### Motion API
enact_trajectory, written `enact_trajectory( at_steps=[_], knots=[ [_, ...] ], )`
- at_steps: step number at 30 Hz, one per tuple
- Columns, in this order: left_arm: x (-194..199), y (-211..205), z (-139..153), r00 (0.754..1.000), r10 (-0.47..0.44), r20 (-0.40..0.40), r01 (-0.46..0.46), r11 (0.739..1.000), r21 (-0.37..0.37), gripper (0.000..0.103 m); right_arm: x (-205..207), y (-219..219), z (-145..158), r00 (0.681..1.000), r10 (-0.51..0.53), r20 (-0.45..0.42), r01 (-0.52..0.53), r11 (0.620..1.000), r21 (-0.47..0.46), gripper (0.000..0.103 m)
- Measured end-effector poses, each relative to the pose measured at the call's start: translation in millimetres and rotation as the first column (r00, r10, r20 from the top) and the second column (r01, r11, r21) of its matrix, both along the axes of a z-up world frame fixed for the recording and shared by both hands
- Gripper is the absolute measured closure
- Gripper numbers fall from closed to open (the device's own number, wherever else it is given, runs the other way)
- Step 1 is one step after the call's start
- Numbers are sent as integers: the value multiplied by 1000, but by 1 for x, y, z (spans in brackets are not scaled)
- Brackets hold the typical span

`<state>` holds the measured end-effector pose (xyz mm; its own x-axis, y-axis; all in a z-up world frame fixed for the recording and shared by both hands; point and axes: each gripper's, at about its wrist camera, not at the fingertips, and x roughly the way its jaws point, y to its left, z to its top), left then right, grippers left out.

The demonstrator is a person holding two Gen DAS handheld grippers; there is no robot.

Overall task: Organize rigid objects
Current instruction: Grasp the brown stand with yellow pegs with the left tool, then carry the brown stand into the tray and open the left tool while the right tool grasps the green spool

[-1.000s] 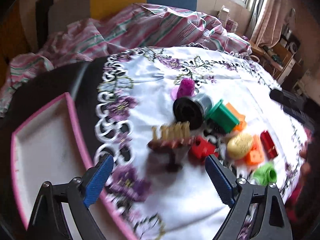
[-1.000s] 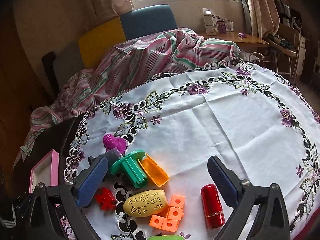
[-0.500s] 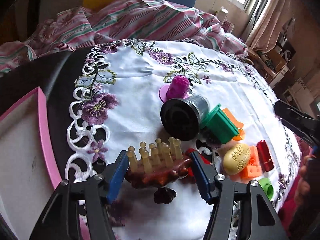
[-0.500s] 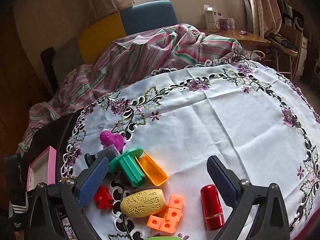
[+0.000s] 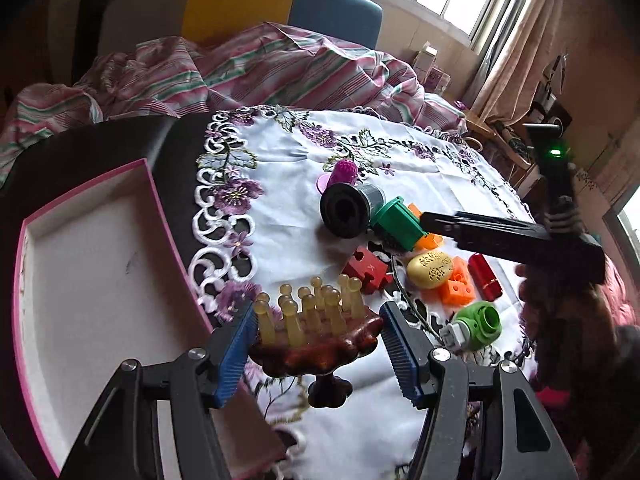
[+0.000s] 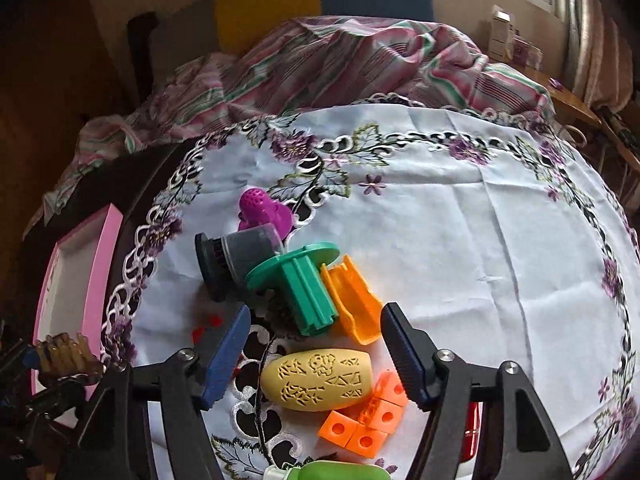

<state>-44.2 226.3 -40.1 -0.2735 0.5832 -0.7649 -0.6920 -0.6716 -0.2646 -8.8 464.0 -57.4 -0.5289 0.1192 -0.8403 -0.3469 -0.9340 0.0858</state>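
Note:
My left gripper (image 5: 316, 340) is shut on a brown pedestal stand with yellowish pegs (image 5: 316, 336), lifted just above the cloth beside the pink-rimmed white tray (image 5: 92, 272). The stand also shows in the right wrist view (image 6: 64, 356). My right gripper (image 6: 316, 356) is open, hovering over a yellow carved egg (image 6: 318, 378), with a green spool (image 6: 304, 280) and orange scoop (image 6: 354, 304) just beyond. Its arm shows in the left wrist view (image 5: 512, 236).
On the embroidered tablecloth (image 6: 460, 240) lie a grey-black cylinder (image 5: 348, 212), purple piece (image 5: 344, 172), red puzzle block (image 5: 366, 268), orange cubes (image 6: 368, 420), red cylinder (image 5: 484, 276) and green ring piece (image 5: 476, 326). Striped bedding (image 5: 260, 68) lies behind.
My left gripper closed on the peg stand and lifted it back toward the tray. My right gripper moved forward and down over the yellow egg.

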Motion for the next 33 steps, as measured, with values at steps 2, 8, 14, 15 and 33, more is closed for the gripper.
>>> enact_trajectory(
  at_steps=[2,8,14,15,33],
  knots=[
    [2,-12,2,1000,17,6,-17,1000,14,40,-16,-8,-6,996,73,53,-75,997,34,49],
    [3,-46,5,997,76,16,-76,997,21,40,-55,-10,-38,966,142,218,-171,978,119,54],
    [-5,-81,1,987,153,38,-154,988,27,40,-48,11,-41,979,76,190,-84,996,33,71],
    [-6,-85,1,986,161,43,-162,986,30,40,-44,16,-40,982,69,177,-69,998,-5,71],
    [-2,-106,0,980,195,38,-197,980,29,40,-7,36,-17,999,-16,49,22,992,-122,55]
  ],
)
